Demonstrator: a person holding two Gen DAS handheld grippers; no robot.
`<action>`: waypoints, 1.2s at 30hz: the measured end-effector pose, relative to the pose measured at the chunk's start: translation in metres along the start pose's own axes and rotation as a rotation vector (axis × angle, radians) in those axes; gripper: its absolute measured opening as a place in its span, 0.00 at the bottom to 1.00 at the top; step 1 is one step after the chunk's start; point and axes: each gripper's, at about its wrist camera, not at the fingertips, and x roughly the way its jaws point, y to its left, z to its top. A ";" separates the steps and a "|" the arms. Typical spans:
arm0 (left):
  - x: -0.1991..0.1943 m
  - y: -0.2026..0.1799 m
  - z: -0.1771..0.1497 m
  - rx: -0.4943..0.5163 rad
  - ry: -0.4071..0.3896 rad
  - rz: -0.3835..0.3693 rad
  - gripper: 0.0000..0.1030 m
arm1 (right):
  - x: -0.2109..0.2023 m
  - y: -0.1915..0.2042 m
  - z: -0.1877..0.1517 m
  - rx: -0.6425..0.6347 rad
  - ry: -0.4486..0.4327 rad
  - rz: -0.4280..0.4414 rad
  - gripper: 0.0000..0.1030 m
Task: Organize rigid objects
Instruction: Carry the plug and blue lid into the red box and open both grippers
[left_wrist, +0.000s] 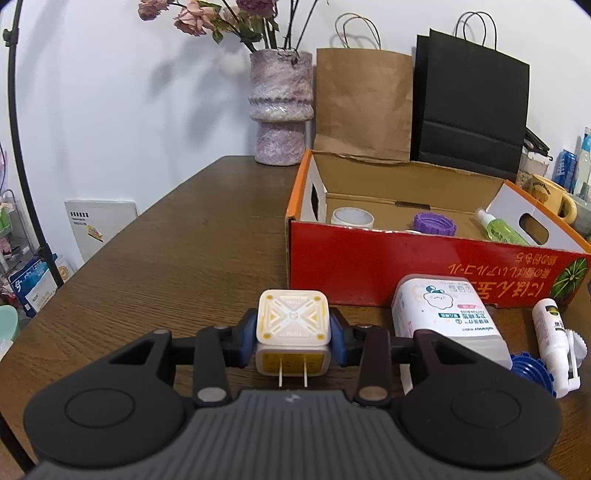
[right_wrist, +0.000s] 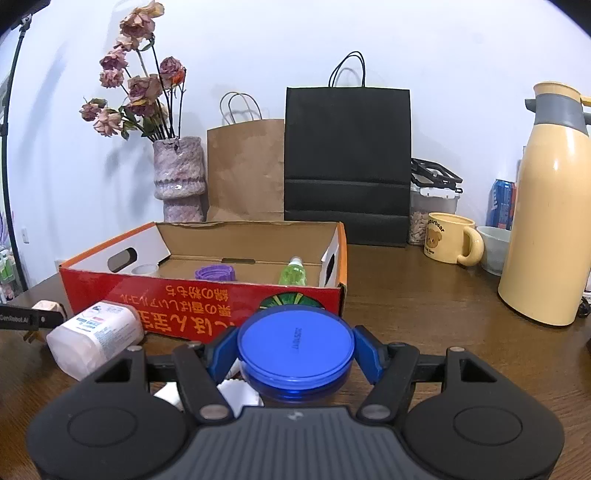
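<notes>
Left wrist: left gripper (left_wrist: 292, 338) clamped on one charger (left_wrist: 292, 326) above the table (left_wrist: 184, 258), prongs pointing toward the camera.

Right wrist: right gripper (right_wrist: 295, 350) clamped on one blue-lidded jar (right_wrist: 295, 350), upright; three items in the box (right_wrist: 207, 299).

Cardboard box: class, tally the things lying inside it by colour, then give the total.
White: 1 (roll)
Purple: 1 (cap)
Green: 1 (bottle)
Total: 3
</notes>
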 end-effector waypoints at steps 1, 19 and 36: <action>-0.001 0.000 0.000 -0.003 -0.004 0.002 0.39 | 0.000 0.000 0.000 -0.002 -0.003 0.000 0.64; -0.026 -0.002 0.005 -0.027 -0.070 0.011 0.39 | -0.012 0.013 0.005 -0.017 -0.058 0.034 0.64; -0.044 -0.037 0.031 0.015 -0.130 -0.064 0.39 | -0.010 0.027 0.030 -0.015 -0.106 0.077 0.64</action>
